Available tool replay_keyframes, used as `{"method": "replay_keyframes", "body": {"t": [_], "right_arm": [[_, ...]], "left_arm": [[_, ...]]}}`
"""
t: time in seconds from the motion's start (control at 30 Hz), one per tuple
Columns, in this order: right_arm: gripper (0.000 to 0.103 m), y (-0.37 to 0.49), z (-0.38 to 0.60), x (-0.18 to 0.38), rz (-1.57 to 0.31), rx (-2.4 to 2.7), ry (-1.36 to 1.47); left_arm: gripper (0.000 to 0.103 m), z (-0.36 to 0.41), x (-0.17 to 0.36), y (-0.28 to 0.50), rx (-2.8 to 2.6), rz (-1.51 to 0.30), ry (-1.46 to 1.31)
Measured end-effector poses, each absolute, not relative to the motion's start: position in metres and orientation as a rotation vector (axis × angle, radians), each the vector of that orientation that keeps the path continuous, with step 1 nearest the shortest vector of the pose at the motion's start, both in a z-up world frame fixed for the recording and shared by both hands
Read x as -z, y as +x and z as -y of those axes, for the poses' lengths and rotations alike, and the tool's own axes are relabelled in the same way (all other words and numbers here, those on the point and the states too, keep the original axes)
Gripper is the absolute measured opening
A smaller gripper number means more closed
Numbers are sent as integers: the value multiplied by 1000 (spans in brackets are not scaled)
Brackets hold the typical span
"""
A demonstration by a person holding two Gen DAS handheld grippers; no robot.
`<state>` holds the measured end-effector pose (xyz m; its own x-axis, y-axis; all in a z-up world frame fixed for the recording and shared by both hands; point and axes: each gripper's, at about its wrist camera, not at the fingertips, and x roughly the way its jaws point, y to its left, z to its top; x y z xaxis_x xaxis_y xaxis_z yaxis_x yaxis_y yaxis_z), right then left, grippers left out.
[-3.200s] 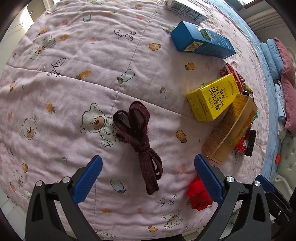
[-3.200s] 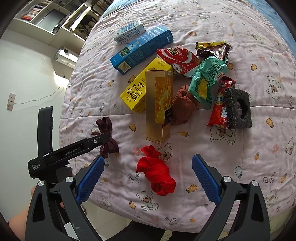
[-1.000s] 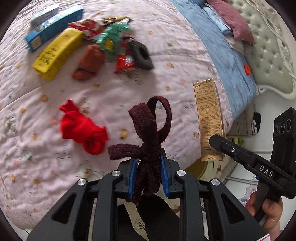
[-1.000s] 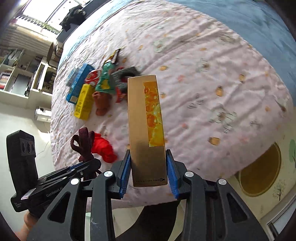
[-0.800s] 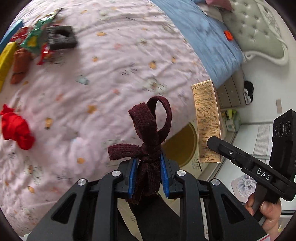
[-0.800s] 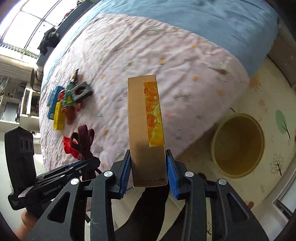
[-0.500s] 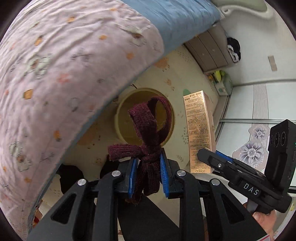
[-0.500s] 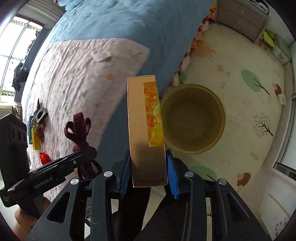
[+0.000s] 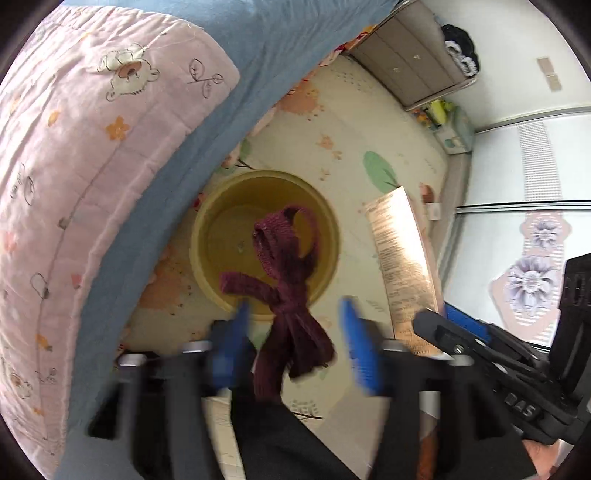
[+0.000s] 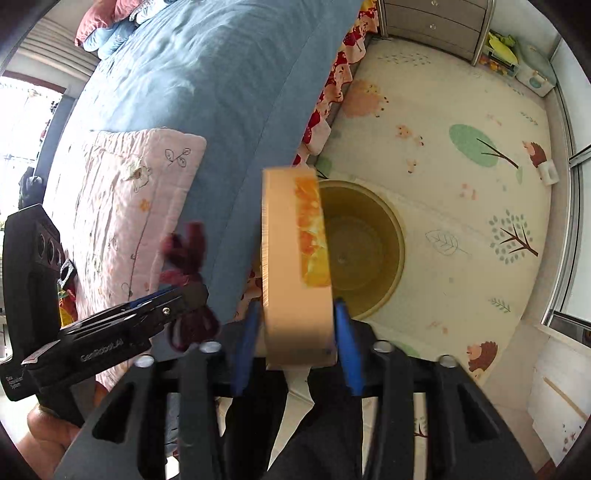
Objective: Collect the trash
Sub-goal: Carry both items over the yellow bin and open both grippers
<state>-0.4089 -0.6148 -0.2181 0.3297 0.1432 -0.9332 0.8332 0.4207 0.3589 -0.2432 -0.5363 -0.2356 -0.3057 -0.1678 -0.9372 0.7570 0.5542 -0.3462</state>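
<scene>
A yellow round bin [image 9: 225, 236] stands on the floor mat beside the bed; it also shows in the right wrist view [image 10: 373, 254]. My left gripper [image 9: 295, 343] has its jaws apart, and the dark red knotted fabric strip [image 9: 288, 295] hangs loose between them above the bin. My right gripper [image 10: 297, 343] has its jaws spread slightly wider than the gold carton [image 10: 295, 266], which stands between them over the bin's near edge. The carton also shows in the left wrist view [image 9: 402, 266]. The strip shows in the right wrist view [image 10: 188, 258].
The bed with a pink bear-print quilt [image 9: 74, 166] and blue blanket [image 10: 221, 92] overhangs on the left. A grey drawer unit [image 10: 436, 18] stands by the far wall. A patterned play mat [image 10: 461, 166] covers the floor around the bin.
Both grippers have swung from over the bed to above the bin. Both sets of jaws, shut half a second ago, have opened; the strip and carton sit loose between them.
</scene>
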Motion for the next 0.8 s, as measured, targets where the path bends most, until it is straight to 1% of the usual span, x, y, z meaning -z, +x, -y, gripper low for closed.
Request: {"method": "replay_keyframes", "body": {"t": [0.03, 0.17, 0.4, 0.57, 0.8], "right_arm": [[61, -410, 617, 220, -1167, 597, 1066], [61, -413, 620, 229, -1183, 609, 1079], [60, -416, 623, 234, -1191, 601, 1097], [60, -411, 625, 228, -1187, 602, 1091], [60, -391, 621, 212, -1195, 574, 1046]], "left_arm": [[92, 537, 237, -242, 978, -1622, 512], [92, 541, 249, -238, 988, -1684, 471], [92, 544, 252, -237, 988, -1687, 483], [92, 543, 246, -233, 990, -1674, 467], [92, 530, 226, -210, 976, -1644, 403]]}}
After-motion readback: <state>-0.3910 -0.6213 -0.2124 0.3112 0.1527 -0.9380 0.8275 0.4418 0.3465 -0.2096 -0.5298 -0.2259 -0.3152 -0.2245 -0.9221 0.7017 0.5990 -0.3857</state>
